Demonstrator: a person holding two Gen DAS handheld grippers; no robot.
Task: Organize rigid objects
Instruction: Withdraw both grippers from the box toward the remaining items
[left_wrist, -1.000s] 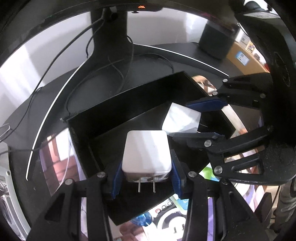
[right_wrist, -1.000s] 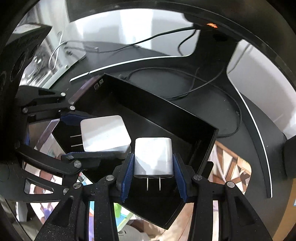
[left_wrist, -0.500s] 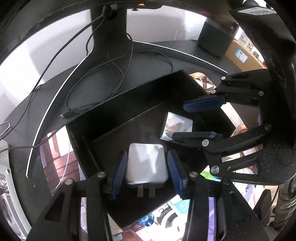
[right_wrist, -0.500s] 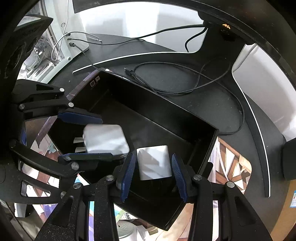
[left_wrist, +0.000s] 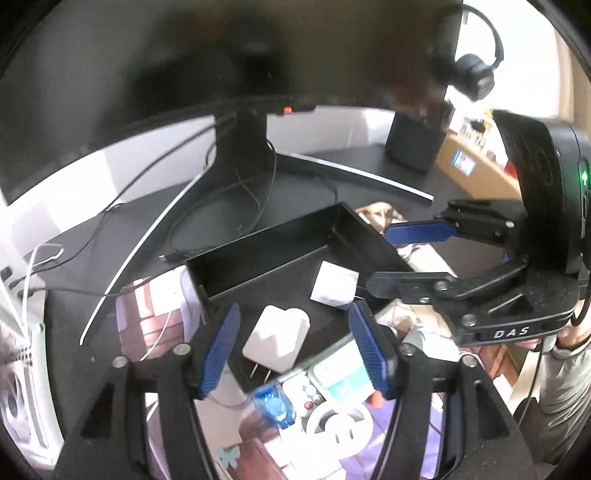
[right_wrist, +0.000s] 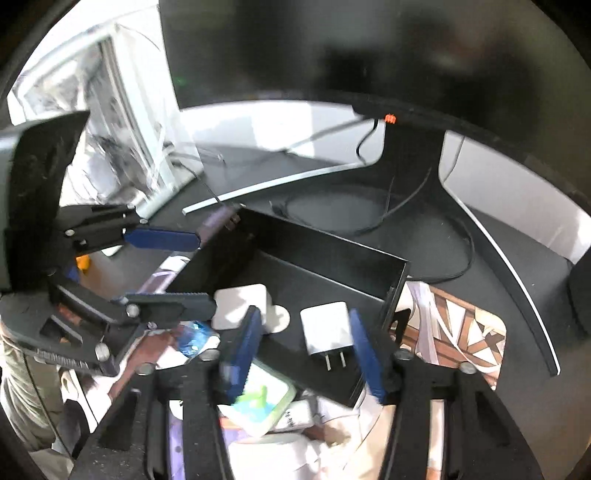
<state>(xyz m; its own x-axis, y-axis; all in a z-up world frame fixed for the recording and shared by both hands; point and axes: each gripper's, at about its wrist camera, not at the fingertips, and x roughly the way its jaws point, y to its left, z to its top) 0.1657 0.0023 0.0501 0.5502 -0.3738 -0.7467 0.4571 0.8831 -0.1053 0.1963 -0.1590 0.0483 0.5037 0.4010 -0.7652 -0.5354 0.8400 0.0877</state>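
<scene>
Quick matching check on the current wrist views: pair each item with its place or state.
Items:
1. left gripper
2. larger white charger
3. headphones
4. black tray

States:
A. hanging up high, past the monitor's right edge
B. holds both chargers
C. open, gripping nothing
D. lying flat, prongs toward the left camera

Pairs: 1-C, 2-D, 3-A, 4-B

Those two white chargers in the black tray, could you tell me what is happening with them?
A person is sorting plug adapters with a handheld gripper in each hand. Both chargers lie in the black tray: the larger white charger in front of the open left gripper, the smaller white charger in front of the open right gripper. Neither is gripped.
</scene>
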